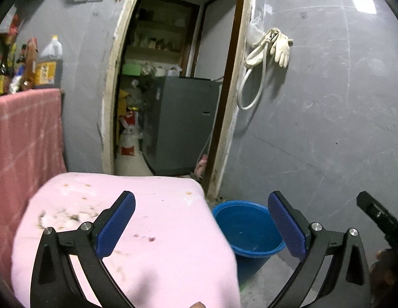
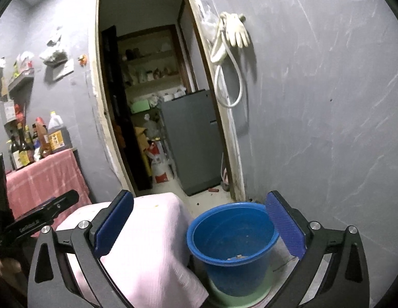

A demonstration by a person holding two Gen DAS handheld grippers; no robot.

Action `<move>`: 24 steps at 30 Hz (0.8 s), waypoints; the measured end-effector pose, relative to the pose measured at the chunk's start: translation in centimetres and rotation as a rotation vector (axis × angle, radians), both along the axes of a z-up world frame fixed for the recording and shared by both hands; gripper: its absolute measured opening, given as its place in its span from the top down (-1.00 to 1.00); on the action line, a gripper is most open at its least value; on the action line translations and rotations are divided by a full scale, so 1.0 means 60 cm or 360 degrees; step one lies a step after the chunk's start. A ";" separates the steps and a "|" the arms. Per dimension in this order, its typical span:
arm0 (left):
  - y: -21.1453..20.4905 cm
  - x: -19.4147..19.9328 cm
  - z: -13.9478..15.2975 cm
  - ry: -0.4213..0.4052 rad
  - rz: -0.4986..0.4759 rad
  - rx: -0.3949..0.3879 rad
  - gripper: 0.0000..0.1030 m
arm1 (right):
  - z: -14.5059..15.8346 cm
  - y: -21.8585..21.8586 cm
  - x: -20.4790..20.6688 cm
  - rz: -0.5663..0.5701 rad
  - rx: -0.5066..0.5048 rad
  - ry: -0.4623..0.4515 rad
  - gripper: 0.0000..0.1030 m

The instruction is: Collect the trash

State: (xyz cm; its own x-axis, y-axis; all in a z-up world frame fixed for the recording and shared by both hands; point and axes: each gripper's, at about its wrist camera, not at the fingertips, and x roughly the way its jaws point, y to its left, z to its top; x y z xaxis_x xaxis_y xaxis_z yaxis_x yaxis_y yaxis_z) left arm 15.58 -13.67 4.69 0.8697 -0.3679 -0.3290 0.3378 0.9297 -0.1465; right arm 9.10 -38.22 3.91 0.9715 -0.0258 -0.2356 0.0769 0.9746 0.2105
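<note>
A blue bucket (image 2: 232, 243) stands on the floor beside a table covered with a pink cloth (image 1: 137, 233); a few scraps lie in the bucket's bottom. The bucket also shows in the left wrist view (image 1: 246, 228). Small crumbs and dark scraps (image 1: 63, 217) lie on the pink cloth. My left gripper (image 1: 201, 220) is open and empty above the cloth's right edge. My right gripper (image 2: 199, 220) is open and empty, hovering above the bucket and the cloth's corner (image 2: 152, 246).
A grey wall (image 2: 327, 128) runs along the right, with white gloves and a hose (image 2: 232, 38) hung on it. An open doorway (image 1: 173, 89) leads to a room with a grey fridge (image 2: 193, 141). Bottles (image 2: 39, 141) stand on a red-cloth counter at left.
</note>
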 end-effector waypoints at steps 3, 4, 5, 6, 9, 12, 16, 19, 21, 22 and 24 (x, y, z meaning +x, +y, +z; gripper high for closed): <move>0.007 -0.032 -0.002 -0.0028 0.0012 0.0022 -0.97 | 0.003 0.017 -0.029 -0.0002 -0.0033 -0.0024 -1.00; 0.010 -0.044 -0.004 -0.0046 0.0018 0.0025 -0.97 | 0.001 0.024 -0.040 0.0000 -0.0046 -0.0030 -1.00; 0.013 -0.052 -0.005 -0.0056 0.0020 0.0025 -0.97 | -0.001 0.029 -0.049 0.0000 -0.0056 -0.0033 -1.00; 0.017 -0.065 -0.006 -0.0066 0.0021 0.0028 -0.97 | -0.002 0.035 -0.058 0.0002 -0.0070 -0.0035 -1.00; 0.024 -0.096 -0.012 -0.0087 0.0015 0.0037 -0.97 | -0.007 0.049 -0.080 -0.0012 -0.0094 -0.0045 -1.00; 0.029 -0.118 -0.019 -0.0107 0.0015 0.0045 -0.97 | -0.014 0.056 -0.099 -0.0022 -0.0097 -0.0055 -1.00; 0.033 -0.145 -0.030 -0.0135 0.0016 0.0064 -0.97 | -0.024 0.071 -0.118 -0.0034 -0.0146 -0.0056 -1.00; 0.037 -0.157 -0.040 -0.0153 0.0022 0.0089 -0.97 | -0.030 0.078 -0.130 -0.0037 -0.0173 -0.0062 -1.00; 0.039 -0.165 -0.048 -0.0152 0.0024 0.0090 -0.97 | -0.033 0.083 -0.134 -0.0032 -0.0175 -0.0060 -1.00; 0.042 -0.168 -0.052 -0.0149 0.0027 0.0085 -0.97 | -0.035 0.085 -0.135 -0.0029 -0.0178 -0.0059 -1.00; 0.045 -0.173 -0.059 -0.0140 0.0034 0.0070 -0.97 | -0.038 0.088 -0.139 -0.0026 -0.0183 -0.0055 -1.00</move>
State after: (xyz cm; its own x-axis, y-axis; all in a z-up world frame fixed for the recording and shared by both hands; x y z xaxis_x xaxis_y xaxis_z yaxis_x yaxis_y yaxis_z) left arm 5.20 -10.96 1.15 0.9035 -0.3357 -0.2665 0.3275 0.9418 -0.0760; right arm 0.77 -32.96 1.61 0.9782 -0.0665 -0.1966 0.0874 0.9911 0.1000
